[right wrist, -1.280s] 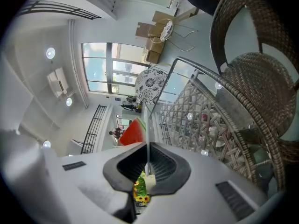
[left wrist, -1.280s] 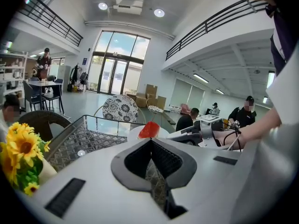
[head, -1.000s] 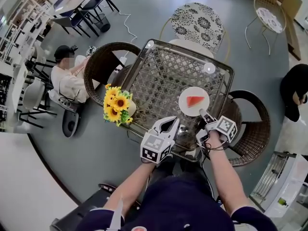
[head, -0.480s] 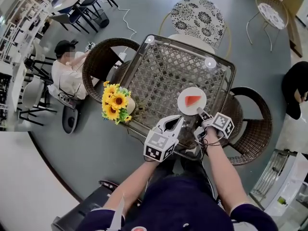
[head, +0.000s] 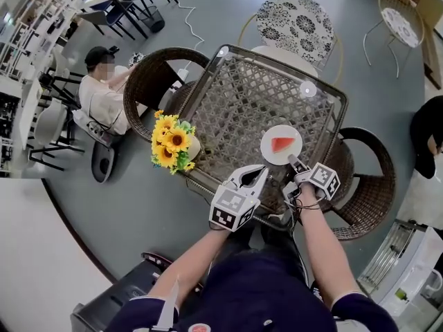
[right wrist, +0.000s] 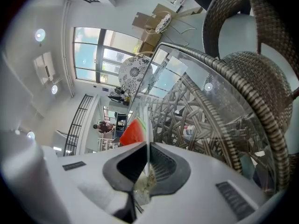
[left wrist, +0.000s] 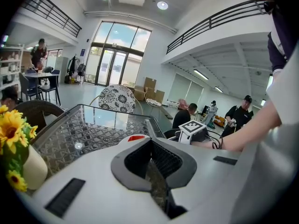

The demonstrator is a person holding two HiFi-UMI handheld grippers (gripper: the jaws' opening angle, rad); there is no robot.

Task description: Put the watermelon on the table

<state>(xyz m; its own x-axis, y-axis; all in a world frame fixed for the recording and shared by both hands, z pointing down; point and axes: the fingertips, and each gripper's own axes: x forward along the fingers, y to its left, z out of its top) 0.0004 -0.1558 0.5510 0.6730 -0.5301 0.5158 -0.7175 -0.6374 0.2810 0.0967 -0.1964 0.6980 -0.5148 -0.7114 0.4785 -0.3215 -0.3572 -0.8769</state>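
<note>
Nearby, sunflowers (head: 170,146) edge the table (head: 235,109) — wicker chairs (head: 147,88) flanking.

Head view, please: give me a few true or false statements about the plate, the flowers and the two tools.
1. The watermelon slice lies on a white plate. True.
2. The right tool is closed on the plate's rim. True.
3. The sunflowers stand at the right edge of the table. False: they stand at its left edge.
4. The left tool grips the plate as well. False: it is apart from the plate, near the table's front edge, with nothing between its jaws.
</note>
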